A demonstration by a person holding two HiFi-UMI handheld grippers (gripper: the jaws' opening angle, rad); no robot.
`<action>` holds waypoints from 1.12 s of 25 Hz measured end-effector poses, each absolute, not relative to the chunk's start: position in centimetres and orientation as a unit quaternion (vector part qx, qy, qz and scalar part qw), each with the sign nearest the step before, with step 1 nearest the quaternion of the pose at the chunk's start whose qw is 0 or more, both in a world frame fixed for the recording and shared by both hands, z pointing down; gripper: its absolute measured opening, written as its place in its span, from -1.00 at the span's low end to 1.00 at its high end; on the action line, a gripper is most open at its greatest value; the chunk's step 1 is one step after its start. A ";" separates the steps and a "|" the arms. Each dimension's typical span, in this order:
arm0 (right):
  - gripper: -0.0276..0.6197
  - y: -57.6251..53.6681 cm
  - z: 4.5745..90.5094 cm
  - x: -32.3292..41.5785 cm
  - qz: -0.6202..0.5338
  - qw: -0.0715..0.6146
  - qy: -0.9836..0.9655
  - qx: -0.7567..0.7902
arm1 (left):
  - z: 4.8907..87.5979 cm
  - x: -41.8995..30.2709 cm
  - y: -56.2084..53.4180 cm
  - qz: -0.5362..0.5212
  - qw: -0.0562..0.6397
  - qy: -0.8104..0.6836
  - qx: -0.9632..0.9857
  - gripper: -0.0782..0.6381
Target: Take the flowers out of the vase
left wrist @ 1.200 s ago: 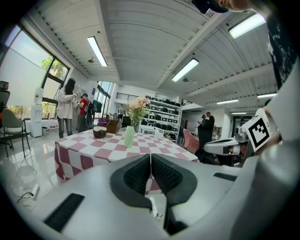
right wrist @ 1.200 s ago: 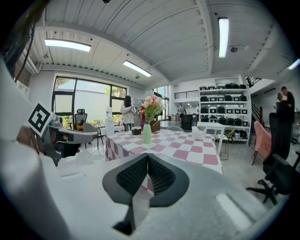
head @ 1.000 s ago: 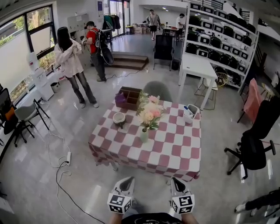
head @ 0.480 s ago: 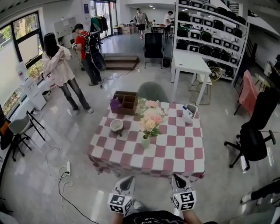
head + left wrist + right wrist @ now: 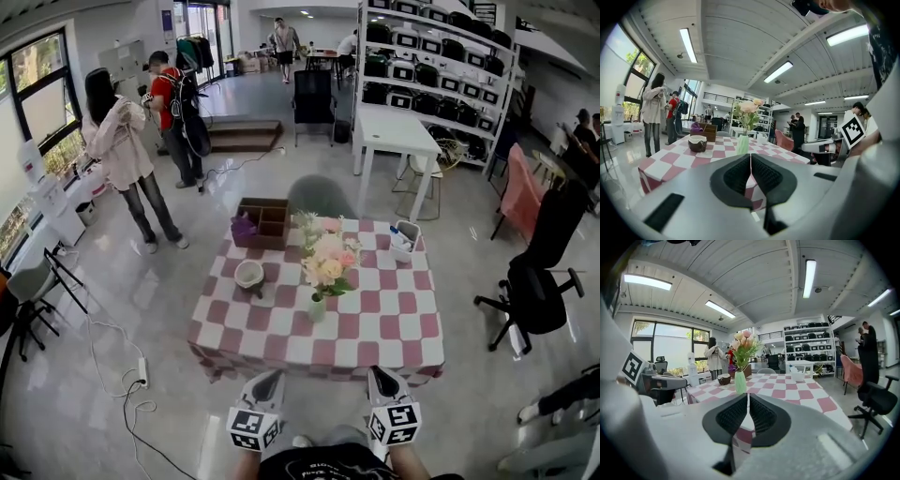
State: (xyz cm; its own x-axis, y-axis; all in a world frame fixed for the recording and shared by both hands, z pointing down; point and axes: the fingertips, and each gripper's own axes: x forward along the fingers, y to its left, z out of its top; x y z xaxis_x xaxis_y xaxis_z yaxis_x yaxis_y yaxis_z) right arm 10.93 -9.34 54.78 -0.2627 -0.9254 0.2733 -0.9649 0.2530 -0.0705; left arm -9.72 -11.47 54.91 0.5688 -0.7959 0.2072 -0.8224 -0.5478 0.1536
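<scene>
A bunch of pink and cream flowers point(image 5: 327, 259) stands in a small pale green vase point(image 5: 318, 307) near the middle of the red and white checked table point(image 5: 375, 328). The same vase point(image 5: 742, 144) and flowers point(image 5: 748, 109) show in the left gripper view, and the vase point(image 5: 740, 382) with its flowers point(image 5: 745, 344) in the right gripper view. My left gripper point(image 5: 270, 380) and right gripper point(image 5: 380, 377) hover side by side just short of the table's near edge. Both are shut and hold nothing, as the left gripper point(image 5: 750, 156) and the right gripper point(image 5: 748, 396) views confirm.
On the table stand a brown bowl point(image 5: 250, 275), a wooden compartment box point(image 5: 265, 221) and a white cup of items point(image 5: 404, 241). A grey chair point(image 5: 321, 196) sits behind the table and a black office chair point(image 5: 537, 281) at the right. Two people point(image 5: 122, 155) stand at far left; a cable lies on the floor.
Both grippers and the view have moved forward toward the table; its near edge now lies just ahead of the jaws. The jaws stay shut.
</scene>
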 end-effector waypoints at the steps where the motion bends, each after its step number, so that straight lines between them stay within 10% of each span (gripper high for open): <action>1: -0.88 -9.5 54.7 10.8 0.113 0.088 -0.787 0.601 | 54.9 -10.0 -11.7 0.055 0.117 -0.462 0.877 -0.74; 28: -0.71 -20.5 54.0 10.7 0.137 0.073 -0.809 0.567 | 55.3 -9.6 -20.9 0.060 0.129 -0.483 0.864 -0.74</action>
State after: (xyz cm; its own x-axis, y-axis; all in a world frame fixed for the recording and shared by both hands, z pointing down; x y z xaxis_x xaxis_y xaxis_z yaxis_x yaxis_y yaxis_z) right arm 10.74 -20.51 53.96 -0.3462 -0.8976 0.2730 -0.9374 0.3192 -0.1395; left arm -9.65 -20.93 55.31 0.5269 -0.8186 0.2284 -0.8497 -0.5011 0.1642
